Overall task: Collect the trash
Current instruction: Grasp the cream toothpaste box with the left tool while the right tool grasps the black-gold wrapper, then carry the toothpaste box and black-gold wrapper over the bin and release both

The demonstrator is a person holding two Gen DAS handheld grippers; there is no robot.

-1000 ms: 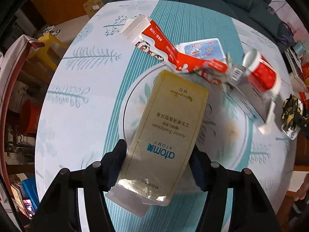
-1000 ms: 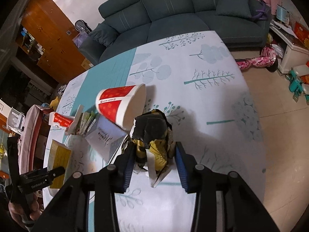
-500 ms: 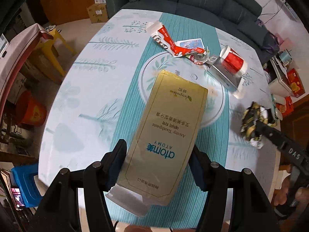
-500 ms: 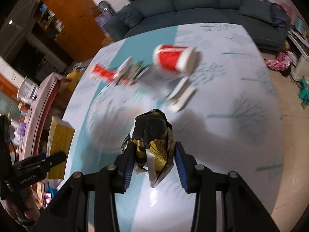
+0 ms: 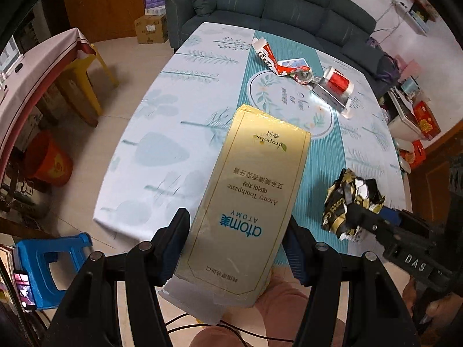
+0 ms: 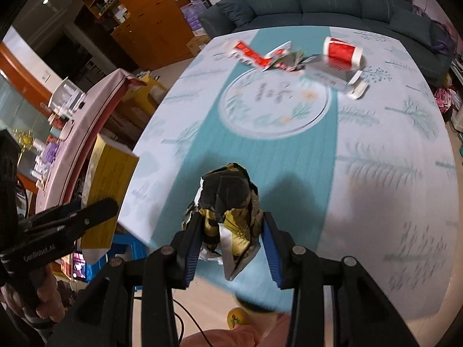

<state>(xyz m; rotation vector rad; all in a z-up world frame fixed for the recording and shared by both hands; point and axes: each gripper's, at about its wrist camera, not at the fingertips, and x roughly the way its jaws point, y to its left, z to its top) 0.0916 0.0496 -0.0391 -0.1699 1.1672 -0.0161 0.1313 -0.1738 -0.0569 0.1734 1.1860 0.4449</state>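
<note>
Over the table's near edge, left gripper (image 5: 235, 248) clamps the toothpaste box (image 5: 249, 202) and right gripper (image 6: 231, 237), at 3 o'clock, clamps the crumpled wrapper (image 6: 228, 199), both lifted clear, likely for binning.

The left gripper (image 5: 235, 245) points steeply down, and its jaws squeeze the sides of a yellow box (image 5: 249, 202). The right gripper (image 6: 230, 237) points down too, with its jaws tight on a crumpled wrapper (image 6: 228, 199). A hand (image 6: 43, 297), partly hidden, seems to hold the left gripper's handle.
</note>
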